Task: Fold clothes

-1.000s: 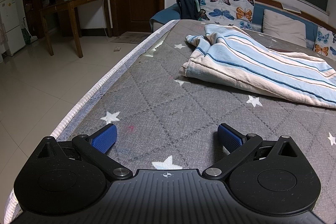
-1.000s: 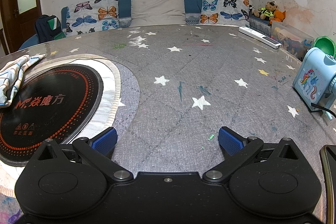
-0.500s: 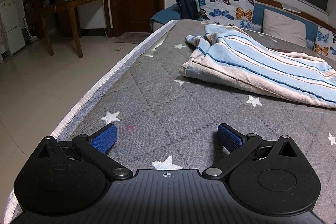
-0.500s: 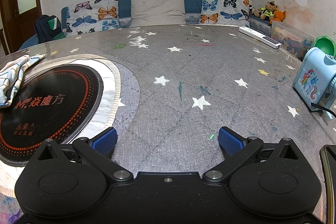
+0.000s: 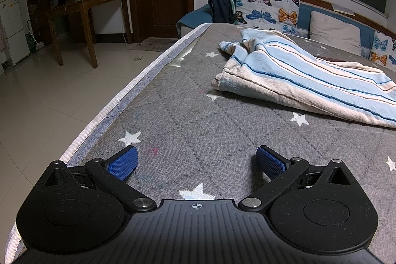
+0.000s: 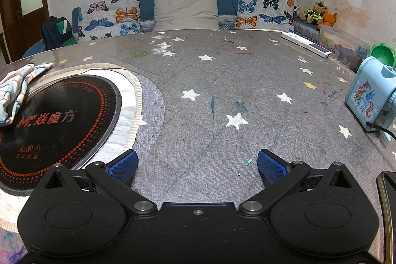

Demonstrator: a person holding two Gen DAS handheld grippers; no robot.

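The striped garment, pale blue and cream with thin dark-blue lines, lies in a loose heap on the grey star-printed quilted cover of the counter. It is rumpled, with one end bunched toward the far edge and the rest spread off to the right of the left wrist view. No neat edge or squared layer shows, so by my reading the folding has not begun; everything in the task is still ahead: spreading it flat, bringing the sides in, and doubling it over.

In the right wrist view only one end of the garment shows, at the far left, draped over the rim of the round black induction cooktop set into the counter.

The left hand-held gripper sits low over the bare cover, well short of the cloth, its blue pads spread wide with nothing between them. The right hand-held gripper is likewise released and empty, facing open cover well apart from the garment.

Further out, a blue unicorn-printed box stands at the counter's right edge, a white power strip lies near the far edge, and butterfly cushions line the bench behind.
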